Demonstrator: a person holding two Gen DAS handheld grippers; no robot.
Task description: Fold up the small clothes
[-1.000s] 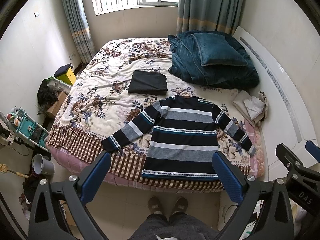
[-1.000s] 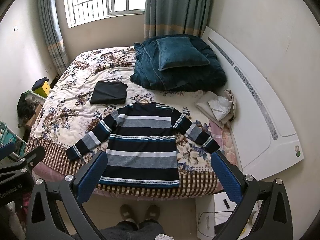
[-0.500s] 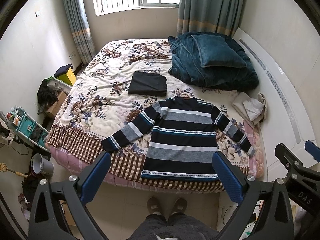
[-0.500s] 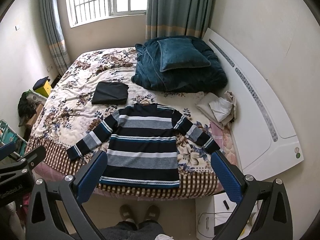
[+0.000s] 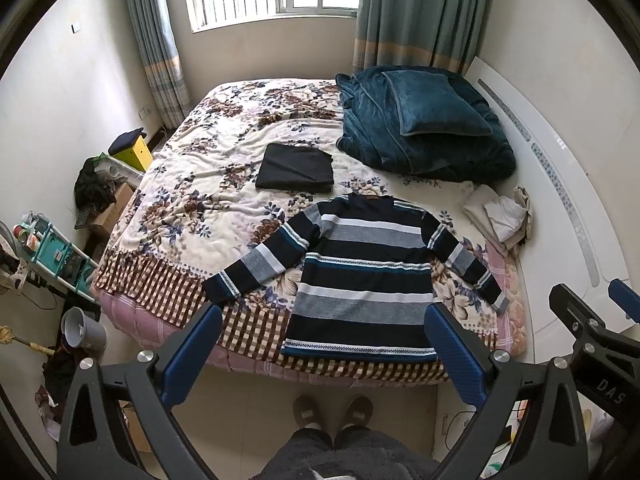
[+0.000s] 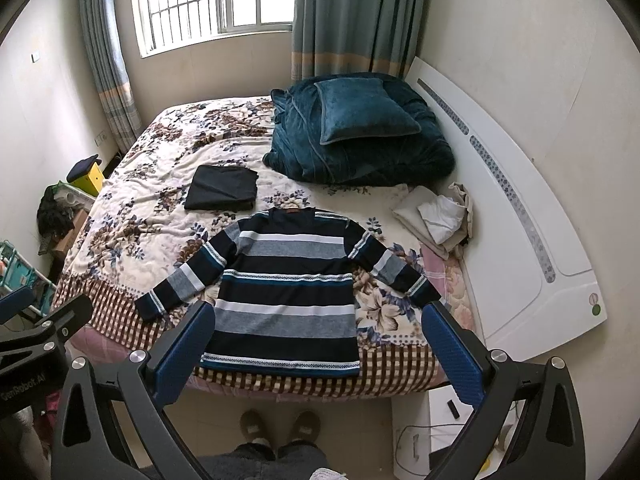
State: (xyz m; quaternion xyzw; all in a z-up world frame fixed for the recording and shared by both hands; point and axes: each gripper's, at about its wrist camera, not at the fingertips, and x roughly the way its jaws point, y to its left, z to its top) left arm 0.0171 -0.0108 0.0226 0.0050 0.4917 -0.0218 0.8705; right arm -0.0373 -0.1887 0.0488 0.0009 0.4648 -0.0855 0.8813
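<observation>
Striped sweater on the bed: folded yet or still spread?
Spread. The navy, grey and white striped knit sweater lies flat on the floral bedspread, both sleeves angled outward, hem unturned.

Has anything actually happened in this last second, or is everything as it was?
Almost nothing. Both views shift very slightly, nothing more. The left gripper and right gripper stay open and empty above the striped sweater, which lies spread flat as before beside the folded black garment.

Matt knitted striped sweater on fleecy floral blanket; plush velvety teal pillow; glossy white headboard.
</observation>
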